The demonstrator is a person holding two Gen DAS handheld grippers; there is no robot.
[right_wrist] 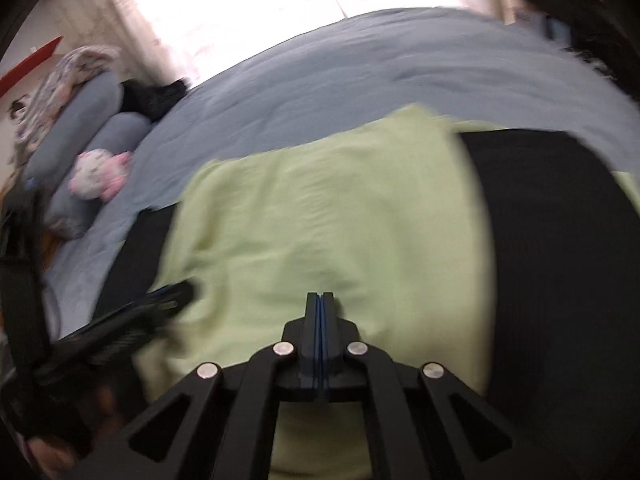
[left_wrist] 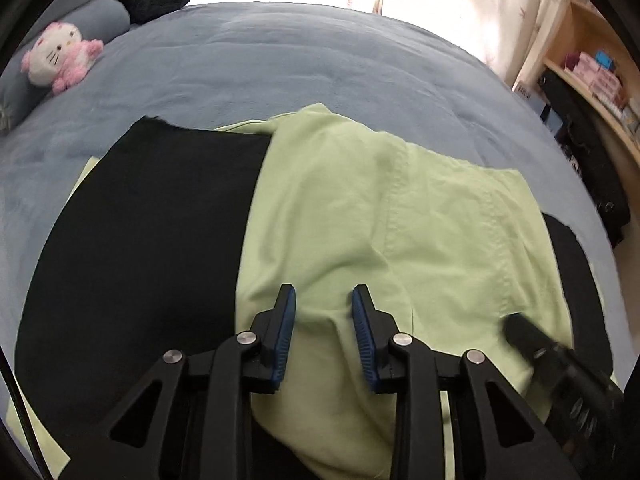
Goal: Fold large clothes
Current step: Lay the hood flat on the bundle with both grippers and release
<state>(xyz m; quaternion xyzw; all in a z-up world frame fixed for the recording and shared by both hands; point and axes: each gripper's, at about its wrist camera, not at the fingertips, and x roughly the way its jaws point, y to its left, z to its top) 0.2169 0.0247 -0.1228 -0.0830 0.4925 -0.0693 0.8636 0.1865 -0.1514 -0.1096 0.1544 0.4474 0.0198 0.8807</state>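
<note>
A light green garment (left_wrist: 360,208) lies partly folded over a black cloth (left_wrist: 152,216) on the bed. My left gripper (left_wrist: 323,300) is open just above the green fabric, holding nothing. My right gripper shows blurred at the lower right of the left wrist view (left_wrist: 516,326). In the right wrist view the green garment (right_wrist: 328,216) fills the middle, with the black cloth (right_wrist: 560,240) to its right. My right gripper (right_wrist: 320,300) has its jaws pressed together over the green fabric; no cloth shows between them. The left gripper (right_wrist: 176,296) appears blurred at the left.
The blue-grey bedspread (left_wrist: 240,64) stretches beyond the clothes. A pink and white plush toy (left_wrist: 60,56) and grey pillows (right_wrist: 92,120) lie at the bed's head. A wooden shelf (left_wrist: 592,80) with boxes stands to the right. Bright curtains hang behind.
</note>
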